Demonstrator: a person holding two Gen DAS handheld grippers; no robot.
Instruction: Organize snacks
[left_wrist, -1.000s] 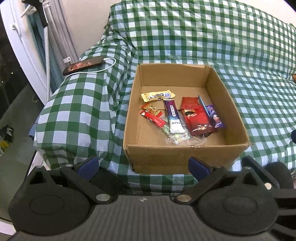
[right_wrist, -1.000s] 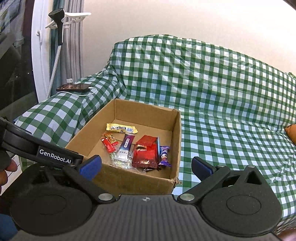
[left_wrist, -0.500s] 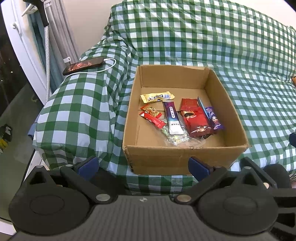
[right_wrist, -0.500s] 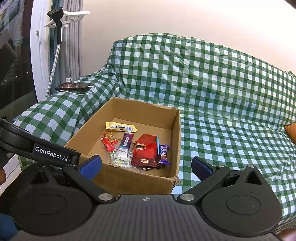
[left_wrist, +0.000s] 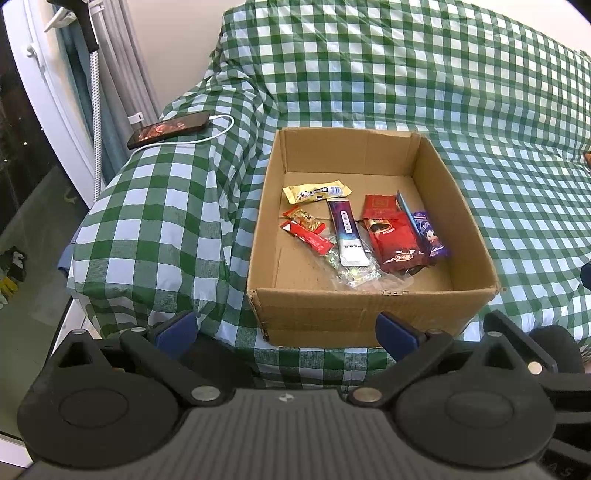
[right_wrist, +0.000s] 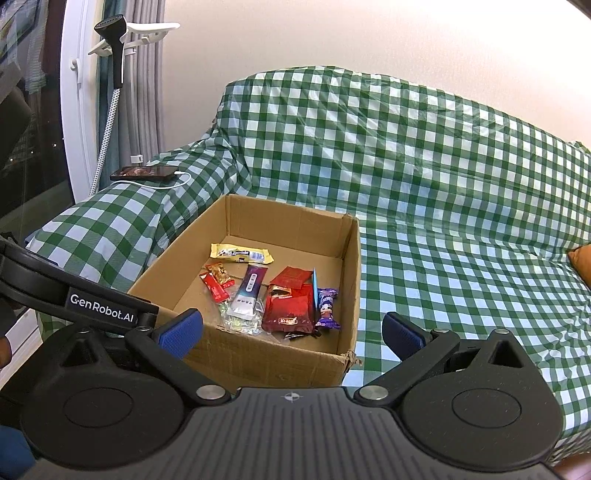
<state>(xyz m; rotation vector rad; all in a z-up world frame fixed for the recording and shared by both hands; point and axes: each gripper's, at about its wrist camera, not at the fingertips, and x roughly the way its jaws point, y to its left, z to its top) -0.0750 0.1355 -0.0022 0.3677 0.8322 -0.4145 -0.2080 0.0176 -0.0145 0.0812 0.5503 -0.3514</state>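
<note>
An open cardboard box (left_wrist: 369, 310) (right_wrist: 273, 363) sits on a green checked sofa cover. Inside lie several snacks: a yellow bar (left_wrist: 316, 192) (right_wrist: 242, 254), small red packets (left_wrist: 306, 232) (right_wrist: 216, 282), a purple and white sachet (left_wrist: 347, 232) (right_wrist: 249, 291), a red pouch (left_wrist: 395, 236) (right_wrist: 288, 310), a purple candy (left_wrist: 430, 236) (right_wrist: 327, 308) and a clear wrapper (left_wrist: 354, 273). My left gripper (left_wrist: 286, 330) is open and empty, in front of the box's near wall. My right gripper (right_wrist: 291, 332) is open and empty, at the box's near right corner. The left gripper's body (right_wrist: 74, 295) shows in the right wrist view.
A phone (left_wrist: 168, 129) (right_wrist: 144, 172) on a white charging cable lies on the sofa's left arm. A garment steamer (right_wrist: 110, 74) and curtains stand by the window at the left. An orange cushion (right_wrist: 581, 264) is at the far right. Floor lies below the sofa at the left.
Both grippers have drawn back and risen slightly from the box; the box looks a little smaller and lower. Both stay open. Nothing in the box has moved.
</note>
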